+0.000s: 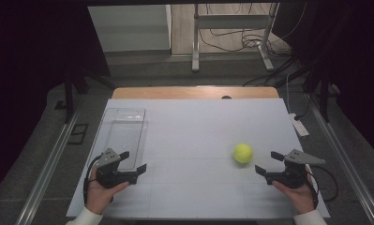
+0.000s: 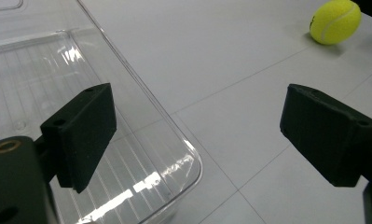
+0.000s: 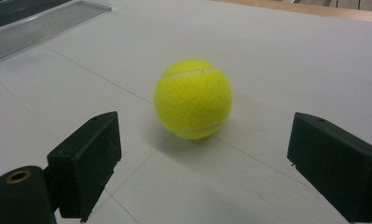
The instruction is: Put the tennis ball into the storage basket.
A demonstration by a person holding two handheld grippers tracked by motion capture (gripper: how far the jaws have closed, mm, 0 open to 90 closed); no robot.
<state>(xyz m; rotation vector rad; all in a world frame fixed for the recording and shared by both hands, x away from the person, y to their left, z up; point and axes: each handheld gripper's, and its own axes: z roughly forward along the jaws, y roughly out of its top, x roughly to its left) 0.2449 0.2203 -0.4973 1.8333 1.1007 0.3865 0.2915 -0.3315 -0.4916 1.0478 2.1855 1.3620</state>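
Resting on the white table top [image 1: 198,126], a tennis ball [image 1: 243,153] lies toward the right side, just ahead and to the left of the right gripper [image 1: 270,162]. The ball is bright yellow-green with a fuzzy felt surface; in the right gripper view [image 3: 193,98] two pale curved seams cross it, one near the top and one near the bottom, and a soft shadow spreads beneath it onto the table. It sits free, touching neither jaw. The right gripper's black jaws stand spread wide, one to each side of the ball and nearer the camera than it, with nothing between their pads. A hand in a white sleeve holds this gripper low over the table, and its cable trails off to the right.

The left gripper [image 1: 132,161] is held in the other hand at the near left, well apart from the ball. Its jaws are likewise spread with nothing pinched. One jaw hangs over the near end of a clear plastic tray [image 1: 123,126], the other over bare table. In the left gripper view the tray [image 2: 141,121] shows a ribbed floor and a rounded corner, and the ball [image 2: 335,21] appears small at the upper right.
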